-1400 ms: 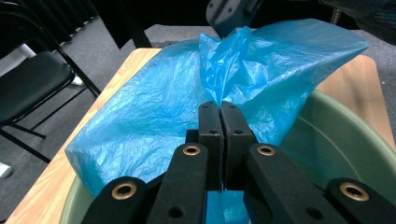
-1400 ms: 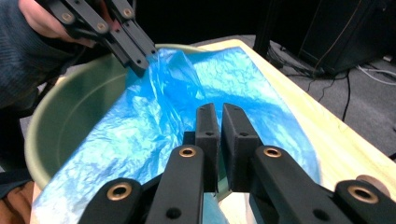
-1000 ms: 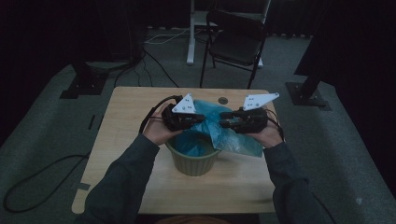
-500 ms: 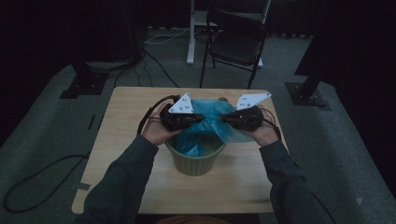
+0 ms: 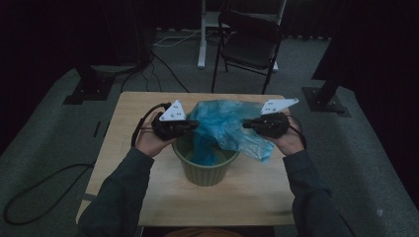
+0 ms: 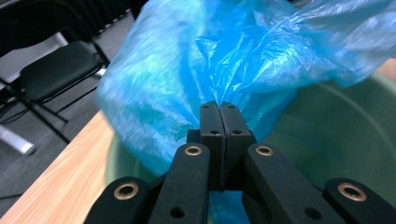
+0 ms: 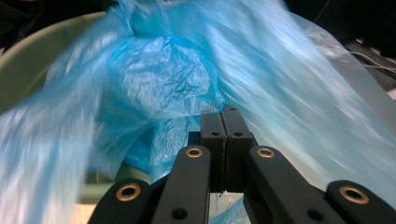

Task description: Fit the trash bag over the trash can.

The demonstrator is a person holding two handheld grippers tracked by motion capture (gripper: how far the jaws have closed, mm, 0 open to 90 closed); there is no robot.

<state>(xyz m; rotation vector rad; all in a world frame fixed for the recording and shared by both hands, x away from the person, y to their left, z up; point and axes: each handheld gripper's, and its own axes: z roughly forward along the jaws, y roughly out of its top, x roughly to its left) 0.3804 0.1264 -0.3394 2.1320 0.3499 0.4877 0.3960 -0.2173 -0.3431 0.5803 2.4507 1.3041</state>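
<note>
now lining step: left gripper (image 5: 193, 126) and right gripper (image 5: 247, 124) each pinch the bag (image 5: 225, 123) over the bin (image 5: 205, 170), mid-desk; next, judged: spread the mouth over the rim.

No lettering, label, brand, number or sign can be read anywhere: not on the blue bag (image 5: 225, 126), green bucket (image 5: 205, 168) or surface (image 5: 148, 182).

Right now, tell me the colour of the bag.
Blue, see-through plastic bag; clearest in the left gripper view.
</note>
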